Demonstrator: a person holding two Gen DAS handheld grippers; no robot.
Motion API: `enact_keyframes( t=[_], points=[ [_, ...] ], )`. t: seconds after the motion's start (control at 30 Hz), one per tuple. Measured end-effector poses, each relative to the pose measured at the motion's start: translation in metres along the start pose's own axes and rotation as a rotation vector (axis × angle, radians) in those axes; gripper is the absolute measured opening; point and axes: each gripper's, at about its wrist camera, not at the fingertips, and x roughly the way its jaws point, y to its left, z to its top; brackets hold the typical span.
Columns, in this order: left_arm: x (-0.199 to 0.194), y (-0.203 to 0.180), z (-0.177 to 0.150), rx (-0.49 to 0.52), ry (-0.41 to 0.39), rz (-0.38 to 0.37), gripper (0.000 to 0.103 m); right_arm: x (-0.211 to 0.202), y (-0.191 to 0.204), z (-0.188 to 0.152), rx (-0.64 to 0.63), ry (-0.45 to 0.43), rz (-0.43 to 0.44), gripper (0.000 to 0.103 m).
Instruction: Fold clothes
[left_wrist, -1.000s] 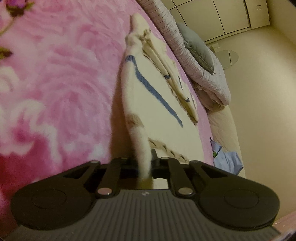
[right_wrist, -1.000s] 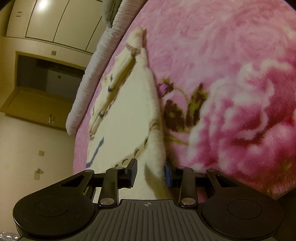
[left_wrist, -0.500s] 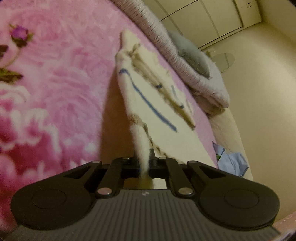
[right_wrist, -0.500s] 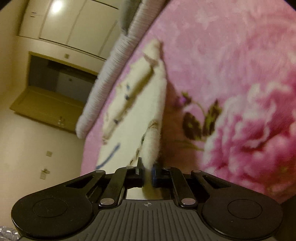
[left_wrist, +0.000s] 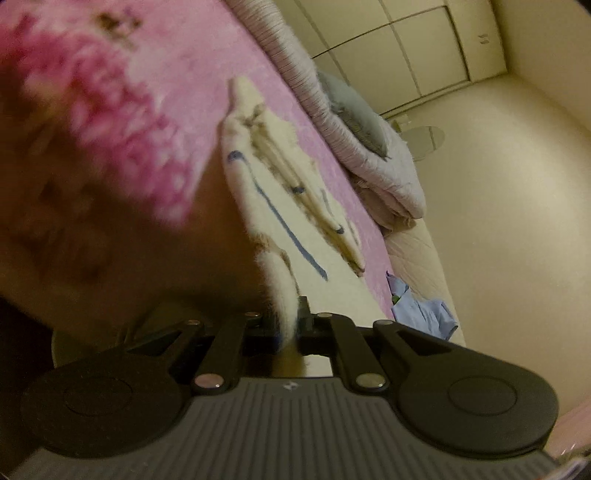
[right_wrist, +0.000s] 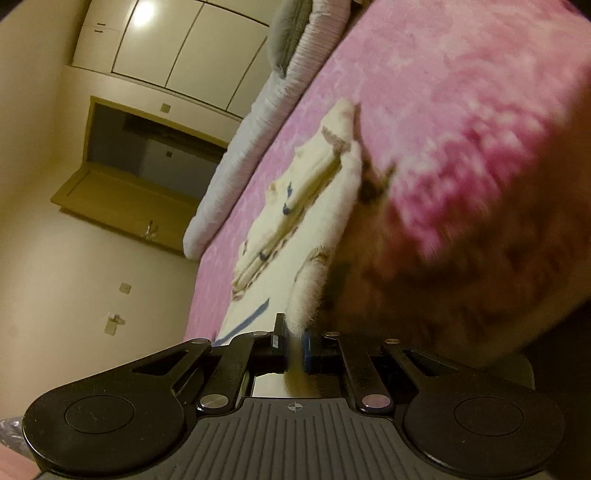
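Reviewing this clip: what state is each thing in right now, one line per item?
Left gripper: shut on the garment's edge.
Right gripper: shut on the garment's edge.
Garment: cream, fluffy, near edge lifted off the blanket, far end lying on it.
Blanket: pink, spread flat.
Quilt: bunched along the bed's far side.
Blue cloth: crumpled at the bed's edge.

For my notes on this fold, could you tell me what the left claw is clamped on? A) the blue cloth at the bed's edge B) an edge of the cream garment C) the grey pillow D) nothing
B: the left claw pinches the cream garment edge.
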Motion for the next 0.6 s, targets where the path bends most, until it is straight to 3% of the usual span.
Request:
enact_keyframes(
  t=[0.17, 0.3, 0.5, 0.6],
  points=[
    [0.004, 0.000, 0.006, -0.034, 0.028, 0.020, 0.004, -0.002, -0.006, -0.008, -0.018, 0.046, -0.056, 0.006],
    [0.009, -0.022, 0.050, 0.011, 0.016, -0.029, 0.005, 0.000, 0.019, 0.019, -0.132, 0.048, 0.005, 0.006],
    [0.059, -0.055, 0.151, 0.026, -0.022, -0.102, 0.005, 0.028, 0.053, 0.109, -0.183, -0.020, 0.123, 0.006],
    [0.107, -0.054, 0.204, 0.003, -0.052, -0.068, 0.008, 0.071, 0.050, 0.165, -0.092, -0.073, 0.111, 0.006]
  ],
)
